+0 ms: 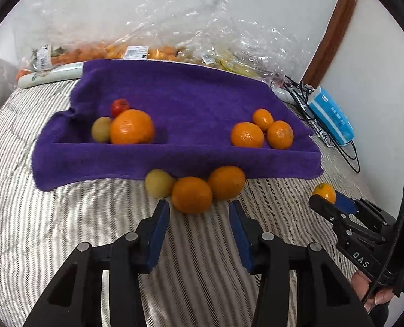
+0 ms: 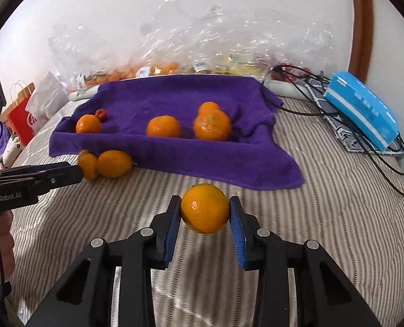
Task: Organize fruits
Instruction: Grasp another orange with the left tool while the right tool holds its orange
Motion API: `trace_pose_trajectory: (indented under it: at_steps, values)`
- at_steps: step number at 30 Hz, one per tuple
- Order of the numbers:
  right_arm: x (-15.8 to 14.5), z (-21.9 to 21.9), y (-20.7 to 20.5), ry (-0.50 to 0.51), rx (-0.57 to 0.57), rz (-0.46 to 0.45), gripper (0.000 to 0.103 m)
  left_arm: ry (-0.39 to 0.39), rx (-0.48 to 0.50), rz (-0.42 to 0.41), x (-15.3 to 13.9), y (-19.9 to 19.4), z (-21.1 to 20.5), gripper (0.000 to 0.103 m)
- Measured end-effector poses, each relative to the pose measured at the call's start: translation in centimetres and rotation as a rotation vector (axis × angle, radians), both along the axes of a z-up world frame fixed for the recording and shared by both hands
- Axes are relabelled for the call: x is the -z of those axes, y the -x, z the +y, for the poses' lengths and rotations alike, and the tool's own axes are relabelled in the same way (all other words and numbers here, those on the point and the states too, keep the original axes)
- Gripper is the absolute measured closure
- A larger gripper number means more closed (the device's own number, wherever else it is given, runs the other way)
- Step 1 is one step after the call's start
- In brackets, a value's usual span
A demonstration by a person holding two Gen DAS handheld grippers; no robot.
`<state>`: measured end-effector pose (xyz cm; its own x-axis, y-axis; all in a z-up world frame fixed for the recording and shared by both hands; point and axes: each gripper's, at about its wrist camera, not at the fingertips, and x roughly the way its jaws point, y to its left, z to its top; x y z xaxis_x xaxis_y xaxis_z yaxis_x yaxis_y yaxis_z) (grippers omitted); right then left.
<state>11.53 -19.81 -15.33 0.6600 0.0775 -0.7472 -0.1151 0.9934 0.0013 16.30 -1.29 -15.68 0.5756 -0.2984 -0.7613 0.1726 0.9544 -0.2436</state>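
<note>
The right claw point(image 2: 204, 212) pinches a small round orange mandarin point(image 2: 204, 208) between its blue pads, held off the striped bed cover point(image 2: 338, 218) just in front of the purple terry towel point(image 1: 180, 92). The left claw point(image 1: 199, 215) is spread, empty, close before three loose fruits at the towel's front edge: a yellow-green round fruit point(image 1: 158, 183) and two oranges point(image 1: 191, 194). More citrus lies on the towel.
</note>
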Motion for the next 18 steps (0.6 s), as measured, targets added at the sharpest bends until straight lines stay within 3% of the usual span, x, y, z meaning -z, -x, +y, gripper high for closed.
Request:
trace_pose_trajectory:
  at_steps: [5, 11, 18]
  values:
    - [0.5, -0.4, 0.0, -0.034, -0.012, 0.011, 0.068, -0.01, -0.022, 0.027, 0.8, -0.7, -0.5, 0.06]
    - [0.7, -0.3, -0.3, -0.048, -0.022, 0.024, 0.068, -0.011, -0.074, 0.034, 1.2, -1.2, -0.4, 0.071]
    - [0.9, -0.8, -0.4, -0.076, -0.014, 0.036, 0.068, -0.019, -0.06, 0.051, 1.1, -0.2, 0.3, 0.071]
